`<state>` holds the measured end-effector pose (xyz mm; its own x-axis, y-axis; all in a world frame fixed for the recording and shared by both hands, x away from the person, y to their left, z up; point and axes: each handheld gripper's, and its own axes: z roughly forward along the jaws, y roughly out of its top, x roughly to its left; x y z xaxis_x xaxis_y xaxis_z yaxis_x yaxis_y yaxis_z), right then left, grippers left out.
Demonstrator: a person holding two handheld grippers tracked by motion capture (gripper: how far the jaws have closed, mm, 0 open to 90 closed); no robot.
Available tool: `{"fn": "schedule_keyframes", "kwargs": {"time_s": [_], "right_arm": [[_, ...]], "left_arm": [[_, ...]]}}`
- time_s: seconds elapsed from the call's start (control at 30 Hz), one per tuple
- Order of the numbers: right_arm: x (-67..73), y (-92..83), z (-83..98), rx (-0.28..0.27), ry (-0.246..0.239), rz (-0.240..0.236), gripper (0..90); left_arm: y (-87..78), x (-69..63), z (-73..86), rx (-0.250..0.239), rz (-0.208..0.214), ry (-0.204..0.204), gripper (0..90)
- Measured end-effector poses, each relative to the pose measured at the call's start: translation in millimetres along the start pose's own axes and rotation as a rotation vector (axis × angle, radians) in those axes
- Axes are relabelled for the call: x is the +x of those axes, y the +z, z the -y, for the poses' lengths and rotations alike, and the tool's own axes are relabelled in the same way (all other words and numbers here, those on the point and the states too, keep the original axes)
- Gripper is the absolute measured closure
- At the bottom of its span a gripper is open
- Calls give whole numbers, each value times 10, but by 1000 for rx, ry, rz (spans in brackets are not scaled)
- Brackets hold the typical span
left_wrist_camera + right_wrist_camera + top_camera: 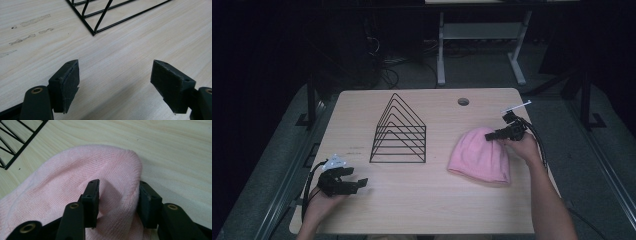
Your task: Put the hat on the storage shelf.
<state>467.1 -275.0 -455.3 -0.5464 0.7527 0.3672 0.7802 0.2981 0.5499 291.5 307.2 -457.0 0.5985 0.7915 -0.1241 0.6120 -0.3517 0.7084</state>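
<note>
High view: pale wooden bench (422,210) with rounded corners and a small round hole (463,102) near the far edge. Black wire rack (398,131) of nested triangles standing near the middle. Pink knit beanie (480,155) lying flat to the right of the rack, well apart from it, crown pointing toward the far side. Right gripper (490,136), held in the right hand (526,146), reaching in at the beanie's crown. Left gripper (360,181), held in the left hand (324,202), low over bare wood near the front left corner, away from the rack.

Left gripper view: two black jaws spread wide apart with nothing between them, only wood grain below. Corner of the wire rack (94,32) ahead near the top edge. Faint smudges (30,30) on the wood to the left.

Right gripper view: jaws partly drawn in, pinching a raised fold of pink knit at the beanie's (75,180) rounded crown, fabric bunched between the pads. Corner of the rack (15,142) at upper left.
</note>
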Motion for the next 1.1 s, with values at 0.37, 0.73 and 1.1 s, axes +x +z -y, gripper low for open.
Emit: {"fn": "schedule_keyframes", "kwargs": {"time_s": [0.37,0.73,1.1], "right_arm": [[-9,29,16,5,32,-4,695],[33,-3,34,-21,37,-19,802],[192,-237,-15,-87,-6,-34,811]], "left_arm": [[29,14,-11,6,10,11,230],[28,33,-18,9,18,21,230],[43,37,-33,5,31,24,230]]}}
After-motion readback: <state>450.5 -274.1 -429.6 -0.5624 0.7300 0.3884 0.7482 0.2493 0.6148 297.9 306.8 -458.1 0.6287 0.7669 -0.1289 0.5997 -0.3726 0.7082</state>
